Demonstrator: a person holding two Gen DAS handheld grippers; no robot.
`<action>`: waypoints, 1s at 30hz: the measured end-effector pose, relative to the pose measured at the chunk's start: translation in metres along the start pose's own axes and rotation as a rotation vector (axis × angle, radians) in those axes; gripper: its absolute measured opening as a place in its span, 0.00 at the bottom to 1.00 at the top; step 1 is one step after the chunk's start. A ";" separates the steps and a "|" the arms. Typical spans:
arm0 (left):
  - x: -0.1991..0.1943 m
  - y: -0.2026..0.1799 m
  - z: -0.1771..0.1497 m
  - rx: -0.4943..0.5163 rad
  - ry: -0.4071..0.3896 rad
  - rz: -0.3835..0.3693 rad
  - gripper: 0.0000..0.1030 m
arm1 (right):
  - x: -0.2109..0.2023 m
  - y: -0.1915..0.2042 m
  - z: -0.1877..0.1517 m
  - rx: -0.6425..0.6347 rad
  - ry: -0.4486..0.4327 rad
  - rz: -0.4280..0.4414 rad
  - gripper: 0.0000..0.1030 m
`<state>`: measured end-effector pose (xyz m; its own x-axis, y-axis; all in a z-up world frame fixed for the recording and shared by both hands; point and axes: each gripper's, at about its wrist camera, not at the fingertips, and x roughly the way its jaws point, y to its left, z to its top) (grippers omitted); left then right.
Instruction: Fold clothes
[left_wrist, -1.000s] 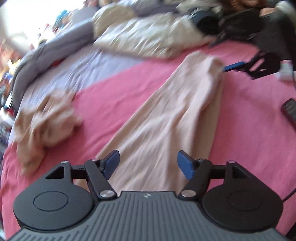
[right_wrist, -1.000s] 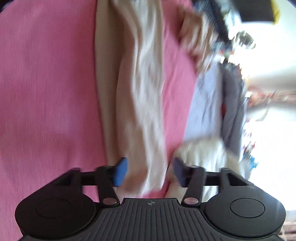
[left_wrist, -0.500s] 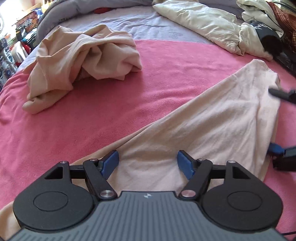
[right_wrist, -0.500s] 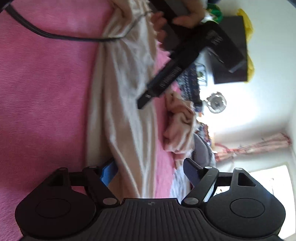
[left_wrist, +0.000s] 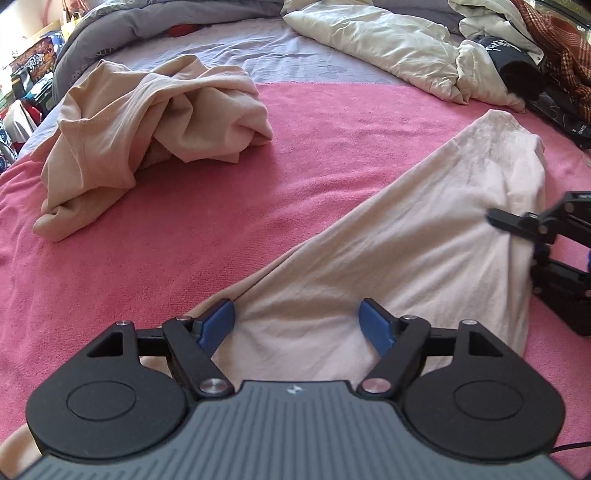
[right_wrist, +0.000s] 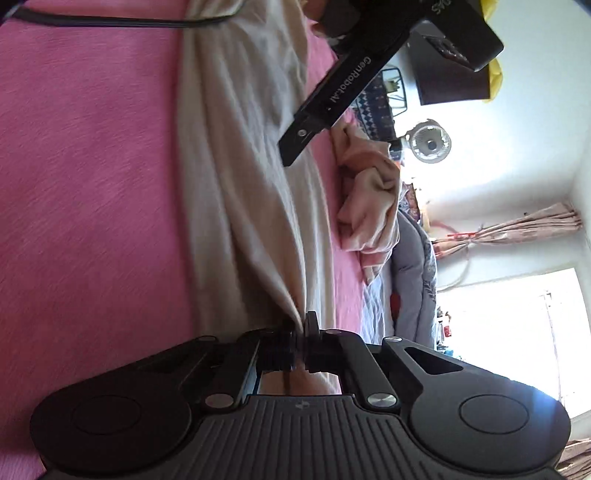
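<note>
Cloth (left_wrist: 406, 236) lies in a long beige strip across the pink blanket (left_wrist: 184, 236). Left gripper (left_wrist: 297, 319) hovers over its near end, jaws opening, blue pads clear of the fabric between them. Right gripper (right_wrist: 299, 332) is clenched on a pinch of the cloth's edge — only the right view shows that bite. Farther off, the left view alone shows a crumpled beige garment (left_wrist: 147, 129) and a cream duvet (left_wrist: 388, 48); the right view alone shows a fan (right_wrist: 430, 142) and curtain (right_wrist: 517, 229).

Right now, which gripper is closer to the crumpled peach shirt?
Left. The left gripper, jaws opening, hovers over the flat cream garment just across from the crumpled peach shirt. The right gripper pinches that garment's far edge.
</note>
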<state>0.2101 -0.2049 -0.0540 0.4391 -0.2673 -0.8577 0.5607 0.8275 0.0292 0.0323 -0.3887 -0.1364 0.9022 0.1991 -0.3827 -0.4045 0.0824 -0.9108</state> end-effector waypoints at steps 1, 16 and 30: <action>0.000 -0.002 0.001 0.008 0.002 0.009 0.77 | -0.008 -0.001 -0.002 0.004 0.005 0.004 0.05; 0.021 -0.080 0.039 0.391 -0.096 0.019 0.76 | -0.018 0.022 0.009 -0.006 0.065 -0.126 0.34; -0.009 -0.050 0.037 0.271 -0.097 -0.086 0.75 | -0.041 0.026 -0.056 -0.046 0.250 -0.177 0.62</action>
<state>0.2040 -0.2619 -0.0288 0.4394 -0.3872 -0.8105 0.7599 0.6415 0.1055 -0.0070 -0.4494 -0.1534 0.9691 -0.0609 -0.2389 -0.2362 0.0492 -0.9705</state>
